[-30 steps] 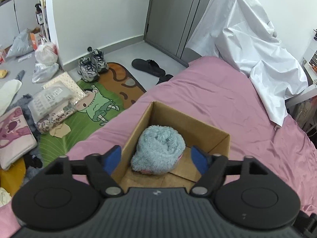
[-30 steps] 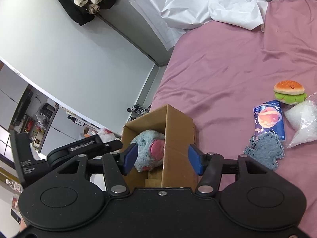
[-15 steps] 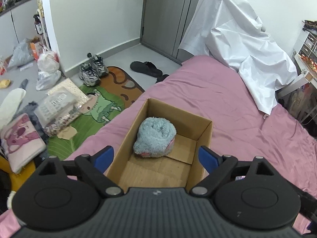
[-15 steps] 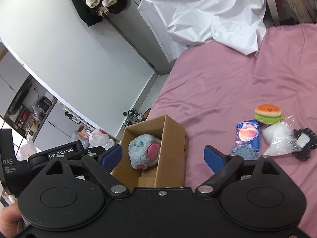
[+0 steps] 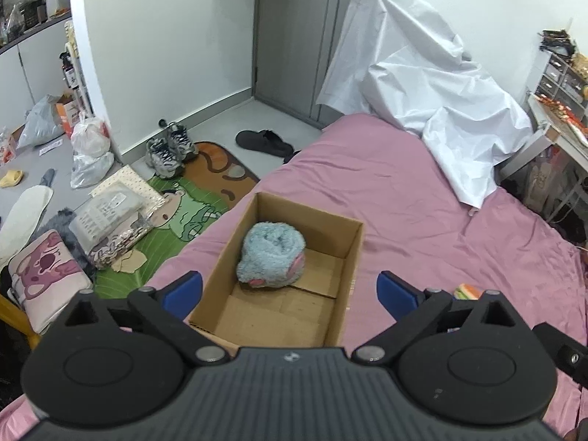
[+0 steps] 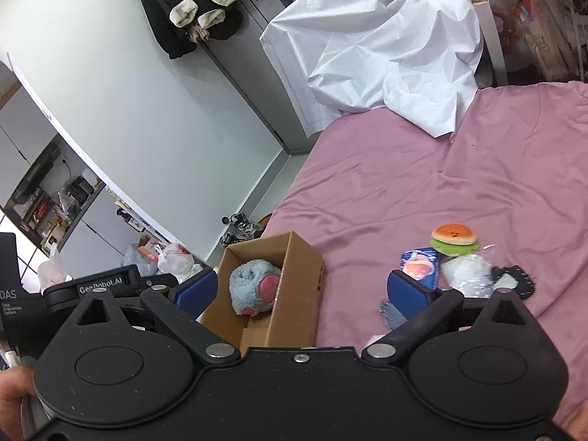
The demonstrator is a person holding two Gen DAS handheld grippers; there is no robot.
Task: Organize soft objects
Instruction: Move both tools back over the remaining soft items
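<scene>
On top of the pink bedsheet (image 5: 386, 191), near its floor-side edge, sits an open cardboard box (image 5: 352, 253) w/ the blue-and-pink plush (image 5: 270, 255) lying at its far end; burger plush (image 6: 455, 239), blue packet (image 6: 419, 266) & clear bag (image 6: 465, 273) lie well apart from the box on the same sheet. Left gripper (image 5: 290, 290) & right gripper (image 6: 302, 288) both hang over the box w/ jaws spread wide, holding nothing. Room: white sheet (image 5: 422, 110) draped at bed's far end, sneakers (image 5: 169, 149), sandal (image 5: 262, 141) & cartoon mat (image 5: 176, 220) on grey floor.
</scene>
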